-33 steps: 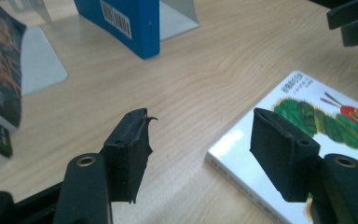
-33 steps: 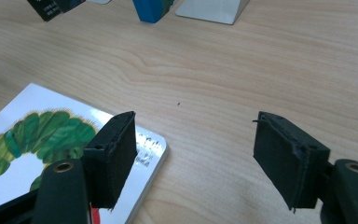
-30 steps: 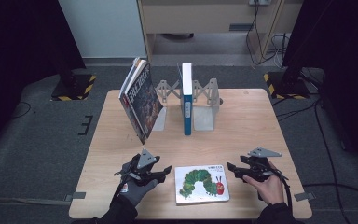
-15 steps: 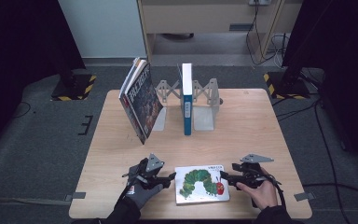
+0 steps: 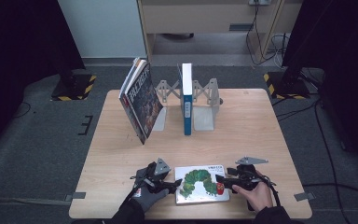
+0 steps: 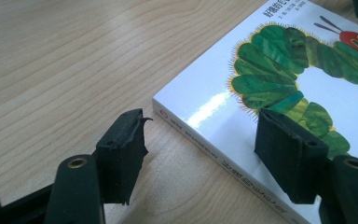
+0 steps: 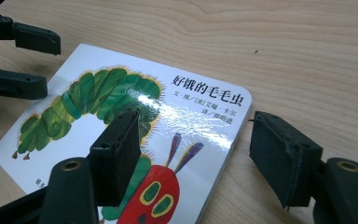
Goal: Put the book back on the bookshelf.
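Fingers of both grippers, left and right, stood spread astride opposite edges of the picture book, not pressing it. It lay flat at the near edge of the surface, probably so both could grip it together.

High view: fixed cam above near table edge, faces fwd + down, far enough for whole top w/ picture book near front edge. Left gripper view: rides low at book's spine corner, v. close, looks across cover. Right gripper view: low at book's opposite edge, close, facing back. All 3 share the book.
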{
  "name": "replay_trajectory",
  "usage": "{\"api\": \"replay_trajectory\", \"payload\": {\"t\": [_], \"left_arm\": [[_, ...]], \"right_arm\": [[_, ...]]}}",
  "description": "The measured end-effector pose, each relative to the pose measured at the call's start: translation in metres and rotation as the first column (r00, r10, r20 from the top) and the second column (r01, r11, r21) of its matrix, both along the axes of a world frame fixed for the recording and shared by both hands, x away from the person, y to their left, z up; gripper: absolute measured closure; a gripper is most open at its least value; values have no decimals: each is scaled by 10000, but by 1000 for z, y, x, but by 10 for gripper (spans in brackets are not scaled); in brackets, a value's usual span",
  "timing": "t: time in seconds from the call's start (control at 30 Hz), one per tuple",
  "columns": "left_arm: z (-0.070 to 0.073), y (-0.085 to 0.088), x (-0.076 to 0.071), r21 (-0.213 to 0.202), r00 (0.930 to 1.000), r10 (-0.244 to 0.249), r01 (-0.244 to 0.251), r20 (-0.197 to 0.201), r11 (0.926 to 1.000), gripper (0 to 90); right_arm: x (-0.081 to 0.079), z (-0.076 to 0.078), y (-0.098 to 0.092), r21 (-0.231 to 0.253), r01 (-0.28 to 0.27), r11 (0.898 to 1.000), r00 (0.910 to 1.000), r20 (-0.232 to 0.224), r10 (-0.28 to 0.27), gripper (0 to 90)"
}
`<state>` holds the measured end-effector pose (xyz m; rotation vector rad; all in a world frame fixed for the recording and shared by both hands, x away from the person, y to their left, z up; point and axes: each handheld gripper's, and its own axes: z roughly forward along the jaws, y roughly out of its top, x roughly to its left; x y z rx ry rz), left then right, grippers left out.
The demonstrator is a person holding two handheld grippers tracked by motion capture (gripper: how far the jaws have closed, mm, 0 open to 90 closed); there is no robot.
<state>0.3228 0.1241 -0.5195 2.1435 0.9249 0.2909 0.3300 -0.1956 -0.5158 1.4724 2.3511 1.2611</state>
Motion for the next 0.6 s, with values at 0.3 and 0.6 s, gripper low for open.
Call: {"api": "replay_trajectory", "payload": {"t": [0.3,0.6], "left_arm": [[-3,-3,2,-246,9999,20,-23,-124,9997,301],[-7,-5,1,-549,9999,28,-33,-106,9985,288]], "right_arm": [[2,-4,2,99,-62,9999,9994,-327,65,337],[4,-8,5,83,-126,9999,9990,-439,129,336]]}}
